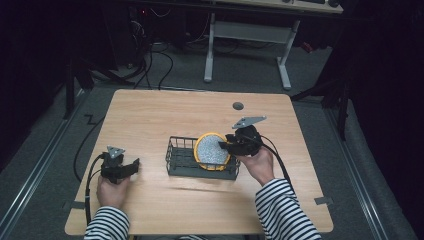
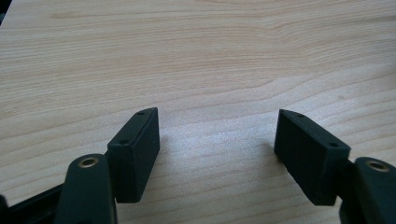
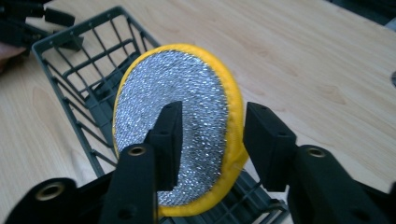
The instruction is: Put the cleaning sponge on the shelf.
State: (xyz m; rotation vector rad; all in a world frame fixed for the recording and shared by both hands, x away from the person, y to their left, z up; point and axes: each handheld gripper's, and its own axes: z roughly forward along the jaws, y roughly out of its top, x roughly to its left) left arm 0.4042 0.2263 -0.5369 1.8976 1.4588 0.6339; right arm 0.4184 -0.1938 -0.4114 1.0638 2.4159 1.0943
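Note:
A round scrubbing pad (image 1: pixel 212 150), silver mesh with a yellow rim, stands on edge in the right end of a dark wire basket (image 1: pixel 175 160) at the table's middle. My right gripper (image 1: pixel 224 146) reaches in from the right. In the right gripper view the pad (image 3: pixel 187 102) sits between the jaws of my right gripper (image 3: pixel 212 109), one jaw across its silver face, the other a small gap off the yellow rim, so they stand open. The basket (image 3: pixel 70 51) runs away to the upper left. My left gripper (image 1: pixel 136 164) rests low at the table's left, open over bare wood (image 2: pixel 217 114).
The wooden table (image 1: pixel 150 115) has a round grey grommet (image 1: pixel 238 106) near its back edge. A white-legged desk (image 1: pixel 247 45) and loose cables stand on the floor behind. The other hand's gripper (image 3: pixel 28 18) appears beyond the basket in the right gripper view.

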